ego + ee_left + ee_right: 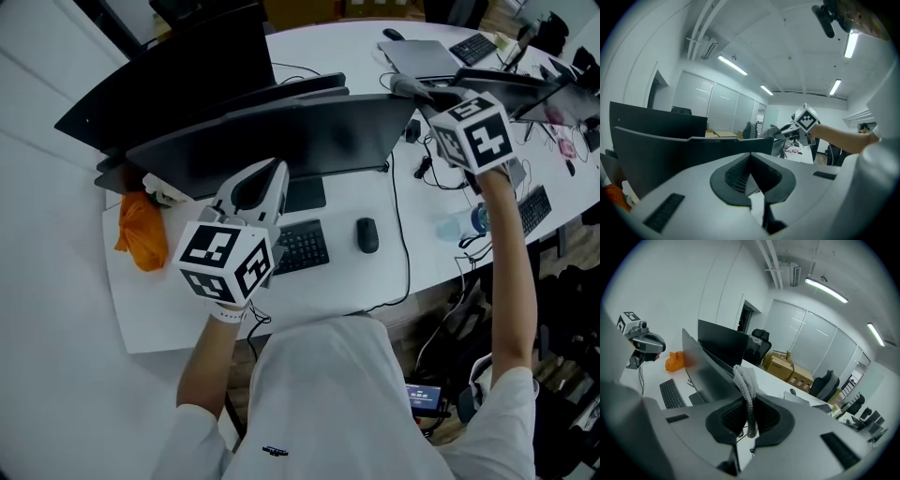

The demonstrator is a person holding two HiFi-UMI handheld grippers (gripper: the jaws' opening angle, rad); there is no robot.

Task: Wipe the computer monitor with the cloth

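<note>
Head view: the monitor (281, 141) stands on the white desk (169, 309), behind a keyboard (300, 246) and mouse (367, 234). An orange bag (141, 230) lies at its left end. The left claw (265, 178) is raised before the screen's lower left part, and the right claw (403, 87) is at the upper right corner. Left gripper view: jaws closed together, nothing between them. Right gripper view: jaws clamped on a white knobbly cloth (746, 380), which stands up just beside the monitor's edge.
</note>
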